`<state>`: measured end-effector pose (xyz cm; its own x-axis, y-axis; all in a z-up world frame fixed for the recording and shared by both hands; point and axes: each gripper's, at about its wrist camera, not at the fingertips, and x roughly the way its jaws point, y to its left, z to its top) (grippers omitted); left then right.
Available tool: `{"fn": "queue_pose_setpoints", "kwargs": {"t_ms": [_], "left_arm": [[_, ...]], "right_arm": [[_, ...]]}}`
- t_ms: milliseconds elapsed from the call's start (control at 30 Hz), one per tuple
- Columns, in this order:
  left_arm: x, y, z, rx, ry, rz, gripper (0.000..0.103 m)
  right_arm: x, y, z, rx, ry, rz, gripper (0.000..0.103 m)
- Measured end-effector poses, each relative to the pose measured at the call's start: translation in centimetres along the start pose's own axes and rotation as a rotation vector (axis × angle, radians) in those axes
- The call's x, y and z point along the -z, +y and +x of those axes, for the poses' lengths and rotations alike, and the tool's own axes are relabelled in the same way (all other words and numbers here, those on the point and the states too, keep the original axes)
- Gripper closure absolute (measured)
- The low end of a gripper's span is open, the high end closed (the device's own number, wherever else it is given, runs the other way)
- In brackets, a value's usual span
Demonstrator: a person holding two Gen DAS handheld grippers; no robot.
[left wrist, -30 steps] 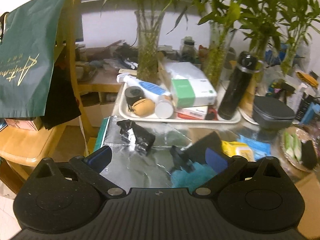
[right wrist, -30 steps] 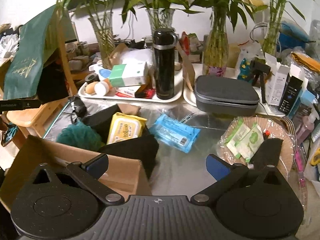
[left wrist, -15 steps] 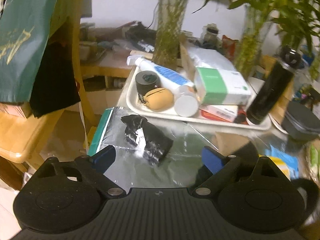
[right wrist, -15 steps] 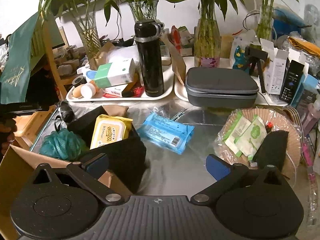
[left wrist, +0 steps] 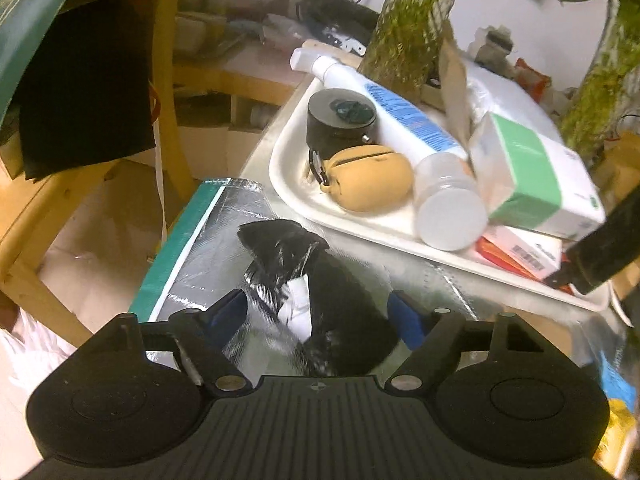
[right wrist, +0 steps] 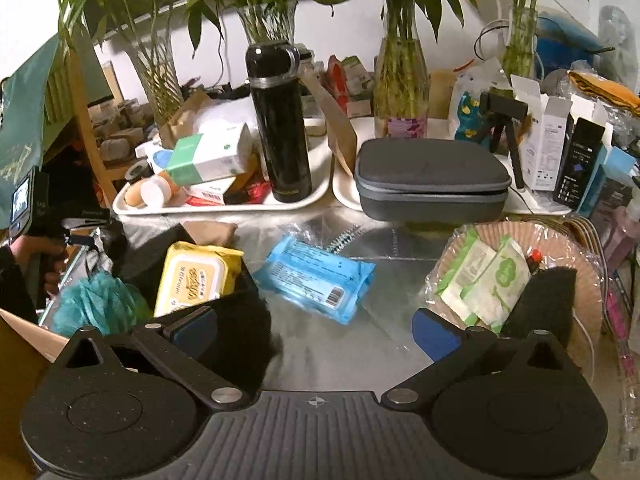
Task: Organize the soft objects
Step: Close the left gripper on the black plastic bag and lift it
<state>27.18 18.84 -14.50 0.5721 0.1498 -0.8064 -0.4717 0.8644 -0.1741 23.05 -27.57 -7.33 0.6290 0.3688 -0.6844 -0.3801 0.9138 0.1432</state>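
Note:
A crumpled black soft item with a white tag point(left wrist: 316, 284) lies on the shiny table sheet near its left edge. My left gripper point(left wrist: 318, 314) is open, with its blue fingers on either side of the item's near end. In the right wrist view a yellow wipes pack point(right wrist: 196, 276) lies in a black fabric bin point(right wrist: 240, 320), a teal mesh puff point(right wrist: 96, 304) sits to its left, and a blue wipes pack point(right wrist: 316, 276) lies on the table. My right gripper point(right wrist: 314, 328) is open and empty above the table, in front of the blue pack.
A white tray point(left wrist: 288, 184) behind the black item holds a tan pouch point(left wrist: 368, 178), a black jar, a tube and boxes. A wooden chair point(left wrist: 168, 80) stands left. The right wrist view shows a black flask point(right wrist: 280, 128), grey case point(right wrist: 432, 180), wicker plate with green packs point(right wrist: 492, 276) and cardboard box point(right wrist: 20, 344).
My left gripper has moved forward and down to the black item, which now lies between its fingers. My right gripper has shifted slightly, staying open.

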Motion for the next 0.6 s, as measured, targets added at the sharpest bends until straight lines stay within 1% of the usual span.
{"fn": "queue_pose_setpoints", "kwargs": {"t_ms": [67, 133, 267, 300, 367, 600], "left_arm": [[-0.1, -0.3, 0.6, 0.01, 0.002, -0.001, 0.035], [0.0, -0.7, 0.8, 0.004, -0.007, 0.02, 0.037], [0.6, -1.8, 0.8, -0.012, -0.04, 0.094, 0.044], [0.7, -1.8, 0.7, -0.01, -0.041, 0.104, 0.045], [0.8, -1.9, 0.7, -0.001, -0.033, 0.113, 0.051], [1.9, -1.9, -0.5, 0.025, 0.019, 0.185, 0.054]], "right_arm": [[0.1, -0.1, 0.3, 0.001, 0.006, 0.007, 0.0], [0.1, -0.3, 0.5, 0.004, 0.009, 0.014, 0.0], [-0.1, -0.4, 0.5, 0.008, 0.006, 0.011, 0.0], [-0.1, -0.3, 0.5, 0.009, 0.005, 0.007, 0.0], [-0.2, -0.3, 0.5, 0.014, 0.003, -0.002, 0.0], [-0.8, -0.6, 0.7, 0.009, -0.003, 0.001, 0.0]]}}
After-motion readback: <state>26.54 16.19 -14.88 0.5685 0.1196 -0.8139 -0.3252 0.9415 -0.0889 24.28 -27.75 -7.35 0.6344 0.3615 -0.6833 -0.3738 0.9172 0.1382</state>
